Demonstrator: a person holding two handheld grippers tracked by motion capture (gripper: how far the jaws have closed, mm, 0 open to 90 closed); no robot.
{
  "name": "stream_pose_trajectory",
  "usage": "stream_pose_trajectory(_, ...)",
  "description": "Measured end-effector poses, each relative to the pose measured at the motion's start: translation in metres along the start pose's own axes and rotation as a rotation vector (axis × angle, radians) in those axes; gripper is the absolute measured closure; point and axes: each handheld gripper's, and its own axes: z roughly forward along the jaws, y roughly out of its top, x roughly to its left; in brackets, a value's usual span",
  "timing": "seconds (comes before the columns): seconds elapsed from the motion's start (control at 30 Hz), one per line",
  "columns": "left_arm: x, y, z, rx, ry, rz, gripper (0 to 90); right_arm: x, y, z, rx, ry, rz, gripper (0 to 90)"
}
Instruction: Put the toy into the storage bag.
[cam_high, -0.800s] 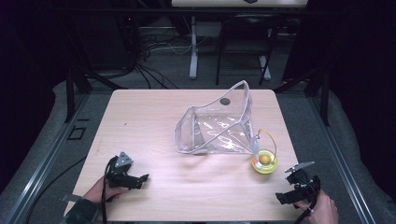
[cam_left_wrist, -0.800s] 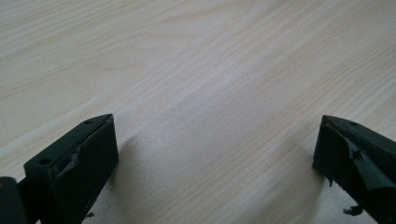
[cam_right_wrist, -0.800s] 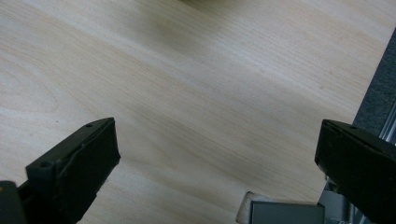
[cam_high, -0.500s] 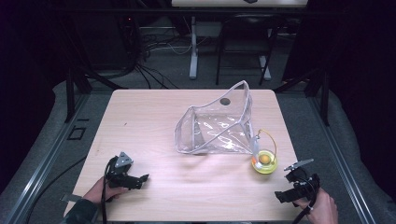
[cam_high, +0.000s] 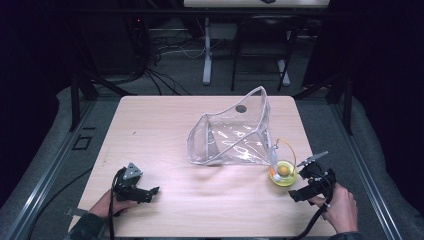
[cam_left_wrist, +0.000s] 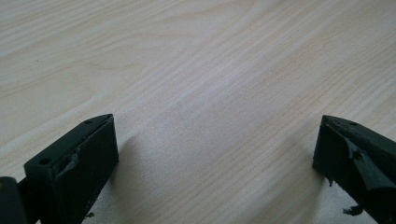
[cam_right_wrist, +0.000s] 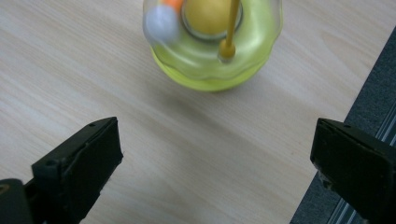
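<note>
Legible text, labels, brands, numbers: none.
No readable lettering or figures stand on the tabletop (cam_high: 165, 125), the clear plastic pouch (cam_high: 235, 132) or the yellow-green toy (cam_high: 283, 174); a black outlined square marks the floor (cam_high: 81, 143) beside the table, without text.

Your pale wooden table (cam_high: 165, 130) sits brightly lit from overhead; surroundings fall near-black. Glare streaks the clear plastic zip pouch (cam_high: 231, 134). In the right gripper view, the round yellow-green translucent toy (cam_right_wrist: 212, 44) looks soft, blurred.
</note>
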Motion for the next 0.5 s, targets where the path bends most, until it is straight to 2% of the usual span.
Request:
stream_pose_trajectory(0.07,0.0,0.0,0.0,0.0,0.0,0.001,0.0,0.0,0.006,-0.002,-0.02,0.0,-0.001,0.0)
stream_pose_trajectory(0.13,0.0,0.0,0.0,0.0,0.0,0.0,0.0,0.0,0.013,-0.004,-0.008,0.016,-0.013,0.0)
stream_pose_trajectory(0.2,0.0,0.0,0.0,0.0,0.0,0.0,0.0,-0.001,0.017,-0.006,-0.012,-0.002,-0.024,0.0)
stream_pose_trajectory(0.23,0.0,0.0,0.0,0.0,0.0,0.0,0.0,0.0,0.019,-0.007,-0.015,0.014,-0.021,0.0)
stream_pose_trajectory(0.3,0.0,0.0,0.0,0.0,0.0,0.0,0.0,-0.001,0.025,-0.011,-0.015,-0.002,-0.04,0.3)
stream_pose_trajectory(0.33,0.0,0.0,0.0,0.0,0.0,0.001,0.0,-0.001,0.027,-0.013,-0.009,-0.001,-0.043,1.4)
stream_pose_trajectory(0.4,0.0,0.0,0.0,0.0,0.0,0.0,0.0,-0.001,0.031,-0.018,-0.033,0.0,-0.044,3.9)
stream_pose_trajectory(0.5,0.0,0.0,0.0,0.0,0.0,0.0,0.0,0.0,0.038,-0.028,-0.048,-0.007,-0.05,13.2)
